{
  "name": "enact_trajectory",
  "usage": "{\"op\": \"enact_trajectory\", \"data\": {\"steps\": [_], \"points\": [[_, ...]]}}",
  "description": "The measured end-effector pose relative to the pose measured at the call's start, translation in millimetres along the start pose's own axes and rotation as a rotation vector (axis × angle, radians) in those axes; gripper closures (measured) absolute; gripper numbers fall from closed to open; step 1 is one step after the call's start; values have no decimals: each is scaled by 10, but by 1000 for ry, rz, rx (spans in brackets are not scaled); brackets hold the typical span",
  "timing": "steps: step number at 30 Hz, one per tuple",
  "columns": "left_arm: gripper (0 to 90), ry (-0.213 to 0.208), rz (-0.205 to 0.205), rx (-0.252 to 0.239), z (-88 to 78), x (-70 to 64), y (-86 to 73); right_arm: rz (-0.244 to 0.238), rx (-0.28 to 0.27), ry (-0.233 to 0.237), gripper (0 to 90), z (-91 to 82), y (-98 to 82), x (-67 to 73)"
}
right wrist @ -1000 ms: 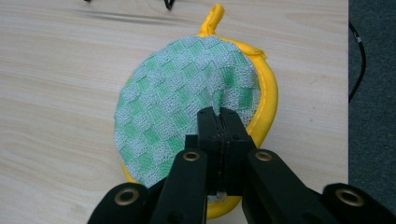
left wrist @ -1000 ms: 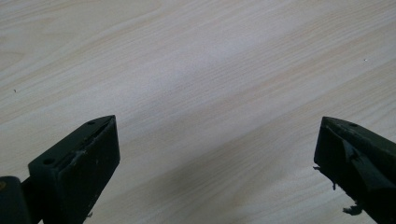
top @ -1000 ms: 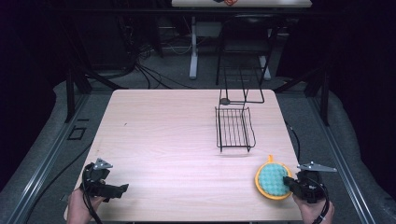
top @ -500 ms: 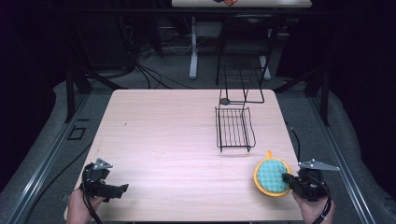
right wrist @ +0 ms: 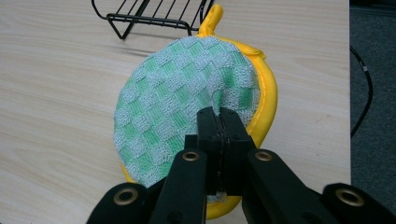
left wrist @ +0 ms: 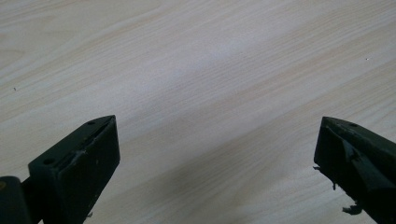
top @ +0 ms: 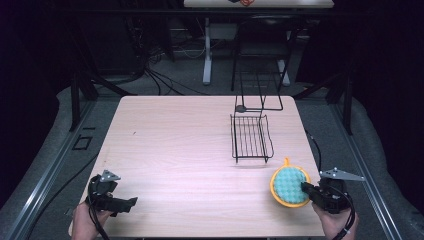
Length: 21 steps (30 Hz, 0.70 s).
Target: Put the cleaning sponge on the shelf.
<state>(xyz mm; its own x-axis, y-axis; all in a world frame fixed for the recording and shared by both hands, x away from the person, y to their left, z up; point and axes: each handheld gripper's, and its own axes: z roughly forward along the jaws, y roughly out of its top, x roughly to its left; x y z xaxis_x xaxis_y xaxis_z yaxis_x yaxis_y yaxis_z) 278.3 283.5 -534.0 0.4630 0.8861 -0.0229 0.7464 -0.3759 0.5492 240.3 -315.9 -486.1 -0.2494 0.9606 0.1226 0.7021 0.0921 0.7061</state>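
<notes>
At the near edge of the pale wood-grain surface (top: 190, 145), the person's two hands come in from below, each holding a black two-jaw gripper. Low on the left, the left gripper (top: 125, 203) hovers over bare wood near the front corner; in the left gripper view its fingers (left wrist: 79, 158) stand wide apart with nothing between them, only wood grain beneath.

Low on the right, the right gripper (top: 305, 189) has its fingers closed on the near right part of a round pot holder of green-and-white chequered cloth with a yellow rim (top: 289, 186). In the right gripper view the two fingers (right wrist: 208, 128) are pressed together, pinching a fold of the chequered cloth so that it puckers around them. That pot holder (right wrist: 187, 107) sits close to the right front corner of the surface, its small yellow hanging loop (right wrist: 211, 18) pointing away from the person. Whether it lies fully flat cannot be told; the pinched side looks a little raised.

Just beyond the loop, near but apart from the pot holder, lies a black wire rack (top: 251, 138) flat on the wood, right of centre. Behind it, at the far edge, a taller black wire frame (top: 260, 87) stands upright.

Beyond the surface the room is dark, with table legs and loose cables (top: 165, 80) on the floor.
</notes>
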Motion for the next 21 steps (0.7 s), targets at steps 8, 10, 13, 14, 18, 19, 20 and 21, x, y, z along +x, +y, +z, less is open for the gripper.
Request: {"op": "enact_trajectory", "data": {"steps": [8, 10, 13, 14, 18, 19, 20, 21], "points": [[3, 3, 7, -2, -4, 1, -1, 1, -14, 8, 892, -20, 51, 19], [3, 6, 7, -3, -6, 1, -2, -2, -22, 10, 892, -29, 67, 30], [4, 10, 3, 0, 3, 1, -7, -10, -31, 17, 892, -42, 96, 44], [4, 9, 3, -1, 3, 1, -8, -9, -35, 20, 892, -44, 106, 48], [4, 9, 6, -1, 2, 0, -6, -13, -44, 21, 892, -56, 147, 60], [4, 10, 5, -2, 3, 0, -8, -17, -47, 20, 892, -58, 164, 65], [4, 8, 6, -2, 0, 3, -8, -17, -47, 20, 892, -58, 174, 69], [4, 8, 6, -2, 0, 3, -8, -17, -47, 20, 892, -58, 174, 69]]}}
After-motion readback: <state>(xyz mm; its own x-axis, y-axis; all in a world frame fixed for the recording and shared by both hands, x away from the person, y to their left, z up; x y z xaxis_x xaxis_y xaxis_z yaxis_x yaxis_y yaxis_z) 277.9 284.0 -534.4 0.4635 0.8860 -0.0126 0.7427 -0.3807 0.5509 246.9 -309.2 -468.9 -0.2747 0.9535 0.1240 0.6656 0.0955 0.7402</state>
